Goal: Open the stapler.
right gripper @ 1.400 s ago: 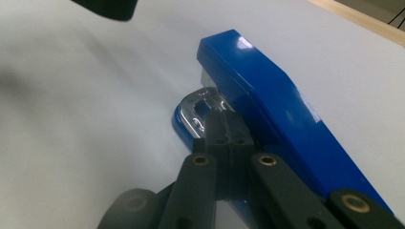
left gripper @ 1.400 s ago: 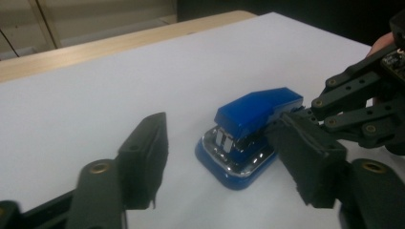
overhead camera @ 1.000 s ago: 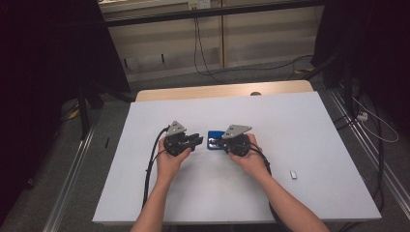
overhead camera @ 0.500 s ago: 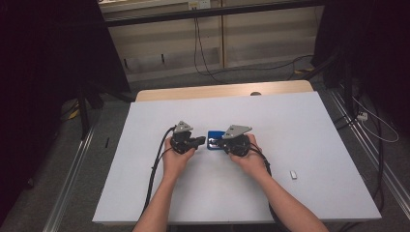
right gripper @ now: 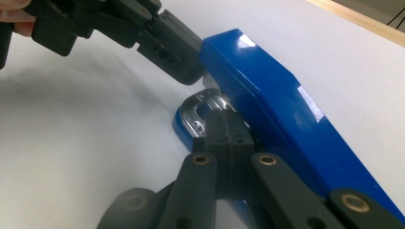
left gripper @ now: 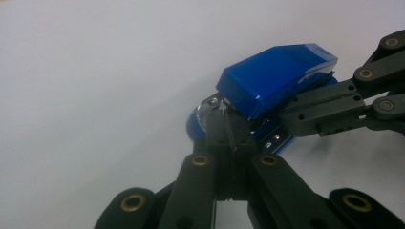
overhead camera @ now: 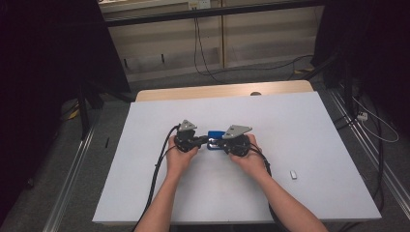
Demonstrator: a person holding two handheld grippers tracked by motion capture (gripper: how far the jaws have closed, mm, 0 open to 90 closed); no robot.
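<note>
Blue stapler (overhead camera: 215, 137) flat on white table (overhead camera: 309, 145), long side left to right. Left gripper (overhead camera: 199, 140) clamped on left end, right gripper (overhead camera: 218, 144) clamped on right, equally close.

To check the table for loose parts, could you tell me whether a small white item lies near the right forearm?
Yes, a small white item lies on the table beside the right forearm.

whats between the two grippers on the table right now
A blue stapler lies between the left gripper and the right gripper, as the high view shows. Both sets of jaws are shut and meet at it.
</note>
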